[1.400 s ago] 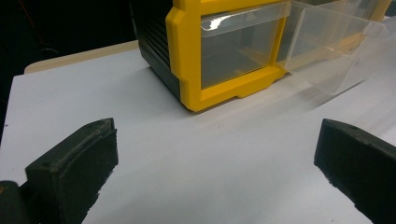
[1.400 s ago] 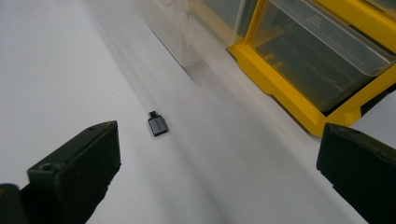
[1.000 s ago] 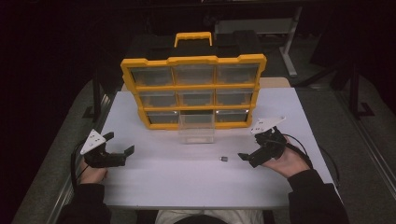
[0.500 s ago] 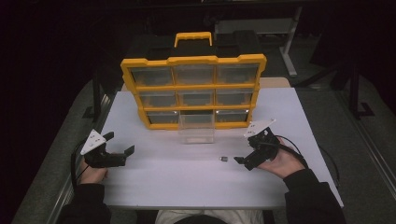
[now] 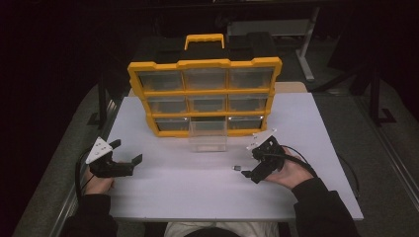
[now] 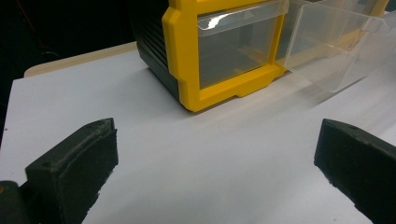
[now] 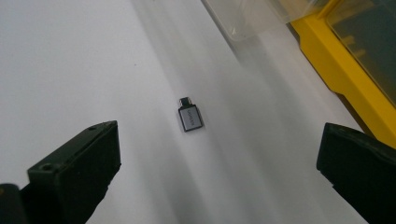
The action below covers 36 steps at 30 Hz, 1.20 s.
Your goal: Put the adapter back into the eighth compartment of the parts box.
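In the high view, a yellow-framed plastic organiser cabinet with nine clear drawers and a yellow carry handle stands upright at the far side of a smooth white rectangular tabletop. Its bottom-middle drawer, a clear plastic bin, is pulled forward onto the white surface. The left gripper, black with a grey three-cornered plate, rests low at the near left in the person's hand, jaws spread apart and holding nothing. The right gripper, also black with a trailing cable, lies at the near right, its jaws parted and aimed at a small grey metallic rectangular adapter lying flat on the tabletop just ahead of its tips, in front of the pulled-out drawer and a little to its right. In the left gripper view, two matte, rough-edged black jaws stand wide apart above bare white board; beyond them show the cabinet's glossy yellow corner and the drawer's transparent wall. In the right gripper view, the jaws again stand wide and empty; the adapter, with a brushed grey face and a dark stubby plug end, lies between and beyond them, untouched, near the yellow frame edge.
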### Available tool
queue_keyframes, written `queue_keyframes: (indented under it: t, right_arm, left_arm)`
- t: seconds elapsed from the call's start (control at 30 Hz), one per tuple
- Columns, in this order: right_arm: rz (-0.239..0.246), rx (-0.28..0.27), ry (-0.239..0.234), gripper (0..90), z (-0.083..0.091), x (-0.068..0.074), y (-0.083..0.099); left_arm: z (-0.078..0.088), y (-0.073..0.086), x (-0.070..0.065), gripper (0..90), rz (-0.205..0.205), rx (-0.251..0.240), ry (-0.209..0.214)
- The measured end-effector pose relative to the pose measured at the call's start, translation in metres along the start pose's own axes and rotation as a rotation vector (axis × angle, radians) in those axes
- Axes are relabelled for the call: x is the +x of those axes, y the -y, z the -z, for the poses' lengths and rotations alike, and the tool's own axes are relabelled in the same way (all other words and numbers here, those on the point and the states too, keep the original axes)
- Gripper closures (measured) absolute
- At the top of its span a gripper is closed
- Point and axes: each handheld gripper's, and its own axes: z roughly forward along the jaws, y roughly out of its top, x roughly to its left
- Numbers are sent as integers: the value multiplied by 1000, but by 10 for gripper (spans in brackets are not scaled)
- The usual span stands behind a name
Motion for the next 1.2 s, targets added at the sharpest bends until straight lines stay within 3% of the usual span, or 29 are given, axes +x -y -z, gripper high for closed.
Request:
queue_keyframes:
  t: [0.37, 1.2]
  right_arm:
    - [27, 38, -28, 2, -13, 2, -9]
    - [38, 119, -98, 133, -40, -10, -18]
  left_arm:
    - [0, 0, 0, 0, 0, -3, 0]
    - [0, 0, 0, 0, -4, -2, 3]
